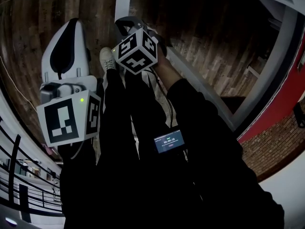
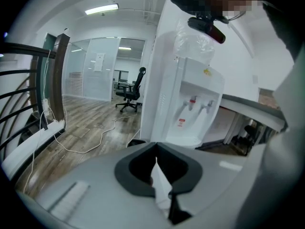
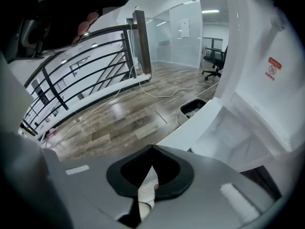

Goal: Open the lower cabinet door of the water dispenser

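- Pointing steeply down at the floor, the right gripper has its jaws pressed together with nothing clamped between them.
- The left gripper tilts down more gently and looks across the room. Its jaws are likewise closed on nothing.
- In the head view both are held low in front of black trousers. The left marker cube sits at 8 o'clock and the right marker cube toward 12 o'clock. A pale shoe lies just beside the right cube, and a small lit screen shows near the centre.
- The wooden floor fills the room. A black railing runs at 9 to 10 o'clock of the right gripper view, and a white cable trails over the boards. An office chair stands before glass partitions, and a red wall is at 3 o'clock of the head view.
- The water dispenser stands white and upright, right of centre in the left gripper view and well apart from that gripper. It has two taps on its front and a white bench on its 3 o'clock side.
- Only the right gripper view shows the lower cabinet door. It appears swung out from the dispenser's body at 3 to 4 o'clock, near the gripper but apart from it. The pale cabinet hollow lies open behind it, below a red sticker.
- Only the left gripper view shows the head camera, at 1 o'clock.
- In the head view a white edge runs from the right cube toward 4 o'clock; I cannot tell whether it is the door.
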{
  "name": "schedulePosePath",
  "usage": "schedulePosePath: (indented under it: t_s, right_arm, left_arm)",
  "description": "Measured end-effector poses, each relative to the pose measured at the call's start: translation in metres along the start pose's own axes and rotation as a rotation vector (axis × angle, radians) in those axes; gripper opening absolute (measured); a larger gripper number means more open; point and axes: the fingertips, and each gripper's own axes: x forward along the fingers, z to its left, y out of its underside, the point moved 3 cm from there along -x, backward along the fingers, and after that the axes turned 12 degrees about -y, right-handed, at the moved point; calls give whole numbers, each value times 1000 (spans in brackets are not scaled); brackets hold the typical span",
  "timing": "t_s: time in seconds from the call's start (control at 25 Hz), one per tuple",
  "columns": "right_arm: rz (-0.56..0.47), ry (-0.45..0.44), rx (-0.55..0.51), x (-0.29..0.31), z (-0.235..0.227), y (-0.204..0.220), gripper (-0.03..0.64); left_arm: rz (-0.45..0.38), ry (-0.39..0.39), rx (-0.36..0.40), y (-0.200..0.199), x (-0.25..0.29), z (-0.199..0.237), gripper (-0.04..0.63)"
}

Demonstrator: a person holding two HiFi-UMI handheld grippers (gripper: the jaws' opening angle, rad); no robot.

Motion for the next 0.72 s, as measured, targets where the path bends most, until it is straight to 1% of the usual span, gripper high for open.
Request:
schedulePosePath:
  t_s: [0.12, 0.2, 0.44, 0.6, 0.64, 0.72]
  right_arm:
    - [17, -10, -18, -1, 3, 7, 0]
    - [8, -5, -14, -3, 4, 10, 0]
    - [4, -6, 85, -15, -4, 23, -1]
    - [-20, 23, 118, -34, -10, 29, -2]
    - [-25, 25, 126, -39, -10, 31, 0]
    - [-37, 26, 145, -50, -9, 35, -1]
  left_arm:
    - [-2, 3, -1, -1, 1, -3, 8]
    - [-2, 7, 1, -1, 0, -6, 8]
    - [-25, 42, 1, -9, -2, -14, 8]
    - [-23, 51, -35, -15, -6, -14, 8]
    - [-22, 55, -30, -16, -7, -15, 8]
    - [-22, 66, 12, -19, -8, -20, 8]
